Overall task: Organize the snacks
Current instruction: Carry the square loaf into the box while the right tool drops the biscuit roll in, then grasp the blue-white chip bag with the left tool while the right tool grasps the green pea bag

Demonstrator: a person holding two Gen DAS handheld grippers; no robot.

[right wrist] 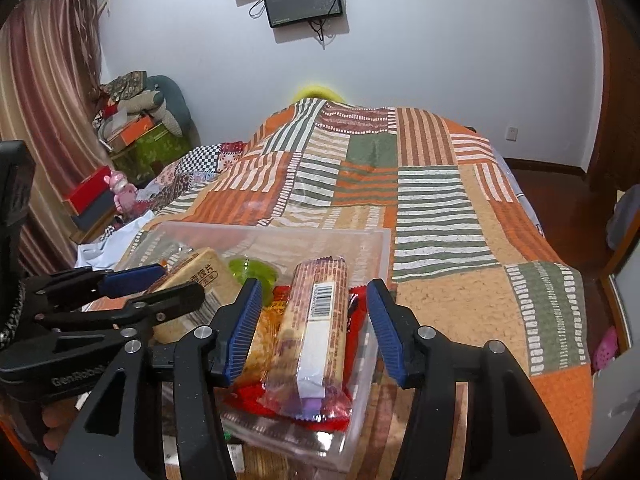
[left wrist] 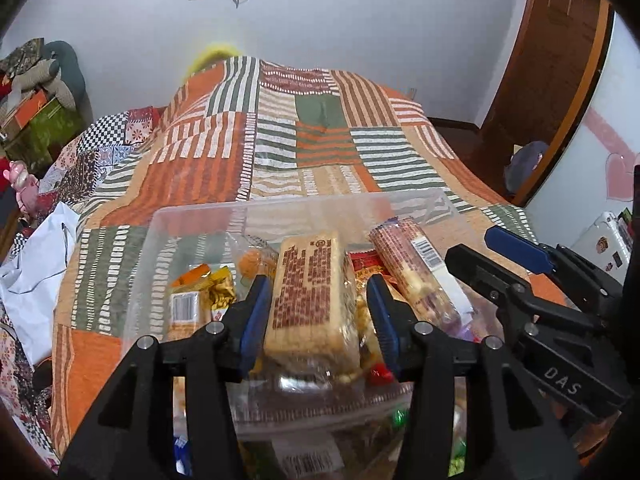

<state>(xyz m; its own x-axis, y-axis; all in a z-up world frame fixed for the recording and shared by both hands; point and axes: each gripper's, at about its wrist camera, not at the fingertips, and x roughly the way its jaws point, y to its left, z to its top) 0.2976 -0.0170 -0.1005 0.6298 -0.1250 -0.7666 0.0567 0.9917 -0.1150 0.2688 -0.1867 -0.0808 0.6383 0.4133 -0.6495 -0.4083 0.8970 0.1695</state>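
Observation:
A clear plastic box (left wrist: 280, 204) (right wrist: 260, 232) stands on the quilted bed and holds several snacks. My left gripper (left wrist: 318, 316) straddles a tan cracker pack (left wrist: 310, 300) lying in the box; a small gap shows at the pads, so it is open. My right gripper (right wrist: 316, 320) is open around a long biscuit roll (right wrist: 316, 320) (left wrist: 412, 268) that rests on a red packet (right wrist: 356, 312), with gaps on both sides. Each gripper shows in the other's view: right gripper (left wrist: 480, 252), left gripper (right wrist: 182, 280). A green jelly cup (right wrist: 252, 274) and orange and gold packets (left wrist: 192, 296) also lie inside.
The patchwork quilt (right wrist: 432, 208) covers the bed beyond and to the right of the box. A white bag (left wrist: 36, 264) lies at the bed's left edge. Stacked boxes and cushions (right wrist: 136, 128) sit by the curtain; screens (right wrist: 304, 0) hang on the far wall.

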